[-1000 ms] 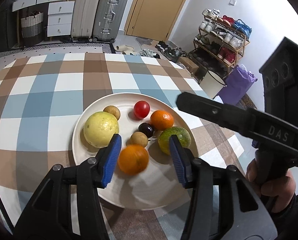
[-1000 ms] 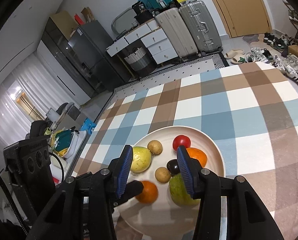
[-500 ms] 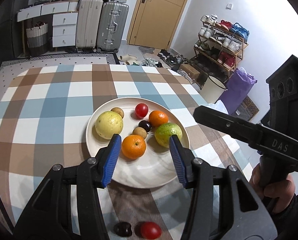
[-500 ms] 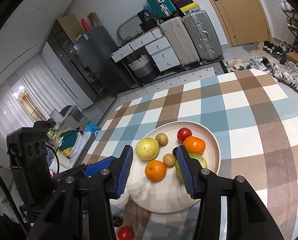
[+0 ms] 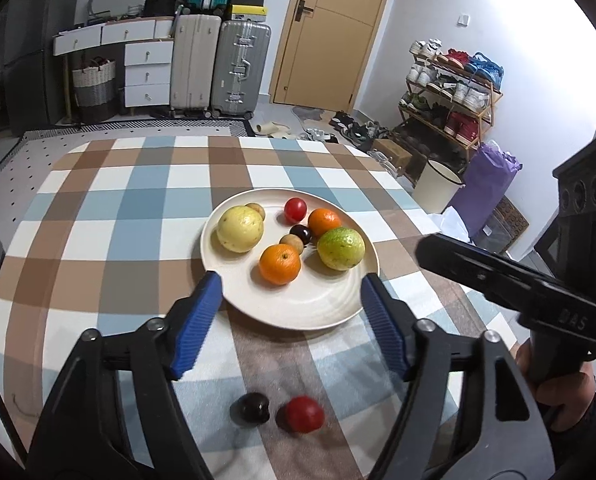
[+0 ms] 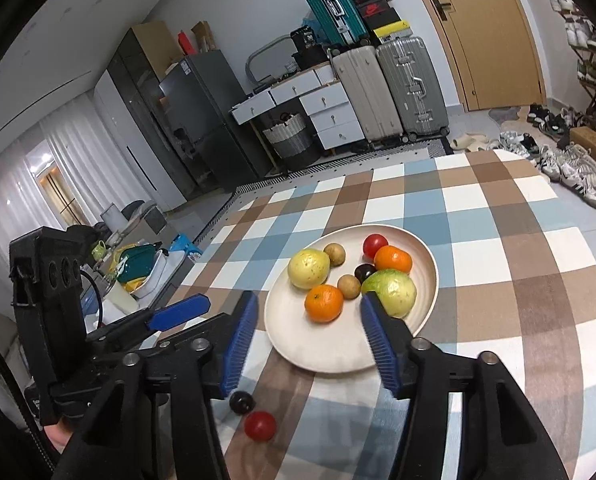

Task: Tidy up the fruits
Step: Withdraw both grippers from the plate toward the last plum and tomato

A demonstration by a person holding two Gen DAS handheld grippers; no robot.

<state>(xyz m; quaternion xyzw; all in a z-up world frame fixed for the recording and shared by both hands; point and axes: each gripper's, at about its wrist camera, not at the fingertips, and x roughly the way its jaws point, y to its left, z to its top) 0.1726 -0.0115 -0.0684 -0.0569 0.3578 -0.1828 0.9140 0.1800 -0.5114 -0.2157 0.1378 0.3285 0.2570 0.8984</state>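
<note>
Fruits lie mostly on a round cream plate (image 5: 298,312) on the checked blue, brown and white tablecloth (image 5: 97,240); the left gripper (image 5: 289,308) hovers before the plate's near rim, its blue-padded jaws opening with nothing between them; the right gripper (image 6: 308,332) is likewise empty, jaws opening; beyond sit two oranges (image 5: 279,263), a yellow guava (image 5: 240,228), a green guava (image 5: 341,248), a red cherry tomato (image 5: 295,208), a dark plum (image 5: 301,233) and two small brown longans (image 5: 291,242); off the plate, nearer the camera, a second dark plum (image 5: 253,407) rests just beside a second red tomato (image 5: 304,413).
</note>
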